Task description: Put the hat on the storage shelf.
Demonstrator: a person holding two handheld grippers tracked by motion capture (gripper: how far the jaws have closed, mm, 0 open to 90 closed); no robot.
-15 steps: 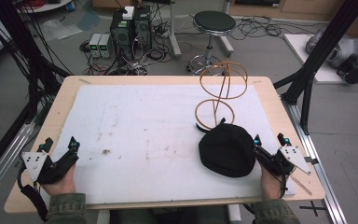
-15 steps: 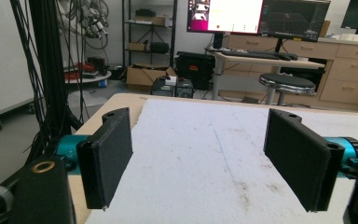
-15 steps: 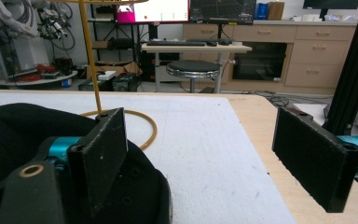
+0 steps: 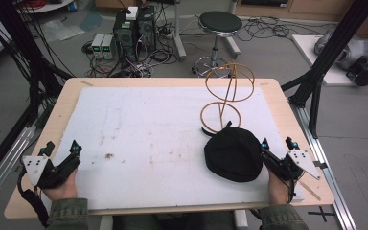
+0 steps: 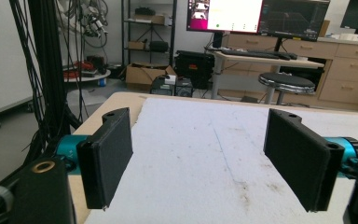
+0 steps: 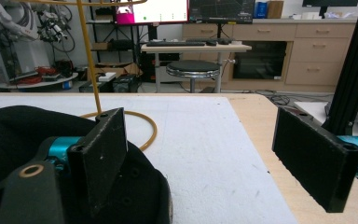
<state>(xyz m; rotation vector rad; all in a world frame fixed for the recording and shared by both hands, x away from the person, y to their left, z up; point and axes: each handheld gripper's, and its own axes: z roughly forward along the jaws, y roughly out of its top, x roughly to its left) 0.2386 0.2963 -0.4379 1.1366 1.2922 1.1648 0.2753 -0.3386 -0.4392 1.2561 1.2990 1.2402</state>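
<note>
Nothing has moved since the earlier frame: we keep the right gripper (image 4: 276,145), jaws wide, beside the black cap (image 4: 233,153) below the wire stand (image 4: 228,96); left gripper (image 4: 61,148) wide, idle, so pickup is unstarted.

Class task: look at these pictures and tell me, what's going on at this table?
A person holds a gripper in each hand at a table with a white mat. The right gripper, jaws open, sits beside a black cap lying flat in front of a gold wire stand. The left gripper, also open, rests at the near left corner, holding nothing.
</note>
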